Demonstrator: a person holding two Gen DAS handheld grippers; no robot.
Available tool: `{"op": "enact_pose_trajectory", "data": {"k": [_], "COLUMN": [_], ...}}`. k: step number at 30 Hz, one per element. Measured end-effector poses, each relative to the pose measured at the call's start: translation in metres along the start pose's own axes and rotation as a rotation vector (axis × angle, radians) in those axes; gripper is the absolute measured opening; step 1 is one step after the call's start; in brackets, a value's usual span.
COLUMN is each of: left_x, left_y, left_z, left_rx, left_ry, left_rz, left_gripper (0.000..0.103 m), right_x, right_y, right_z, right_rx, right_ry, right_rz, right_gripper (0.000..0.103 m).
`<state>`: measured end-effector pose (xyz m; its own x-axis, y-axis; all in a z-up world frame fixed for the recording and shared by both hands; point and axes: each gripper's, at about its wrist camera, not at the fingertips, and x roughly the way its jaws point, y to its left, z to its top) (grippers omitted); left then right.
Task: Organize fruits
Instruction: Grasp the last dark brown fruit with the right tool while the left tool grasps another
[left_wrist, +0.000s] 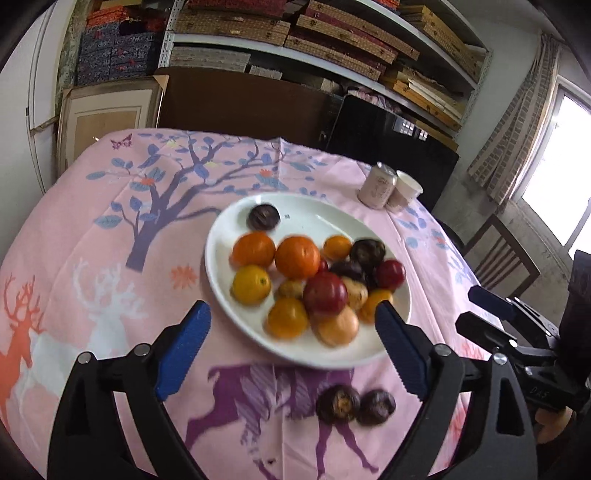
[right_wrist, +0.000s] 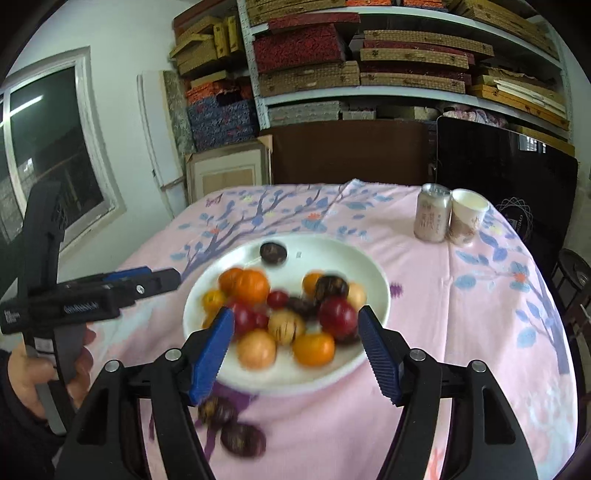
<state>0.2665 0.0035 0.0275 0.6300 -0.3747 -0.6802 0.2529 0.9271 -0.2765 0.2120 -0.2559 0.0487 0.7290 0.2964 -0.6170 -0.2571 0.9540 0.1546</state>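
Note:
A white plate (left_wrist: 373, 354) on the pink tablecloth holds several mixed fruits: oranges (left_wrist: 297, 257), red fruits (left_wrist: 325, 294), yellow ones and dark purple ones (left_wrist: 263, 217). Two dark purple fruits (left_wrist: 338, 403) (left_wrist: 376, 407) lie on the cloth in front of the plate. My left gripper (left_wrist: 291, 332) is open and empty above the plate's near edge. My right gripper (right_wrist: 295, 334) is open and empty over the same plate (right_wrist: 354, 258). The two loose dark fruits (right_wrist: 217, 410) (right_wrist: 243, 439) show below its left finger. The right gripper also shows in the left wrist view (left_wrist: 491, 306).
A pink can (right_wrist: 431, 213) and a paper cup (right_wrist: 467, 216) stand at the table's back right. The left gripper (right_wrist: 147, 278) appears at the left of the right wrist view. Shelves of boxes, a dark board and a chair (left_wrist: 502, 258) surround the table.

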Motion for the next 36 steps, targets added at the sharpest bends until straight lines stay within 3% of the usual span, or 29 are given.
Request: {"op": "enact_pose_trajectory", "data": {"k": [4, 8, 15, 19, 28, 29, 31, 36], "left_x": [-0.002, -0.005, -0.012, -0.012, -0.012, -0.012, -0.011, -0.01], "left_y": [-0.008, -0.015, 0.006, 0.017, 0.019, 0.019, 0.019, 0.018], "left_z": [-0.058, -0.089, -0.093, -0.09, -0.09, -0.09, -0.09, -0.09], "left_rx": [0.053, 0.121, 0.044, -0.012, -0.025, -0.026, -0.027, -0.025], "left_ry": [0.095, 0.07, -0.004, -0.002, 0.003, 0.004, 0.006, 0.013], "left_rz": [0.004, 0.04, 0.035, 0.018, 0.009, 0.009, 0.01, 0.016], "left_gripper": [0.088, 0.088, 0.088, 0.088, 0.088, 0.088, 0.088, 0.088], "right_x": [-0.011, -0.003, 0.026, 0.038, 0.055, 0.057, 0.059, 0.046], "right_y": [0.01, 0.022, 0.046, 0.057, 0.062, 0.061, 0.06, 0.058], "right_z": [-0.046, -0.074, -0.087, -0.083, -0.08, -0.08, -0.081, -0.08], "right_rx": [-0.01, -0.036, -0.076, -0.098, -0.106, -0.101, -0.099, -0.094], "right_ry": [0.047, 0.114, 0.203, 0.212, 0.239, 0.244, 0.259, 0.203], "right_rz": [0.022, 0.026, 0.004, -0.006, -0.037, -0.037, -0.035, -0.061], "right_gripper": [0.073, 0.073, 0.073, 0.073, 0.072, 0.07, 0.043, 0.042]}}
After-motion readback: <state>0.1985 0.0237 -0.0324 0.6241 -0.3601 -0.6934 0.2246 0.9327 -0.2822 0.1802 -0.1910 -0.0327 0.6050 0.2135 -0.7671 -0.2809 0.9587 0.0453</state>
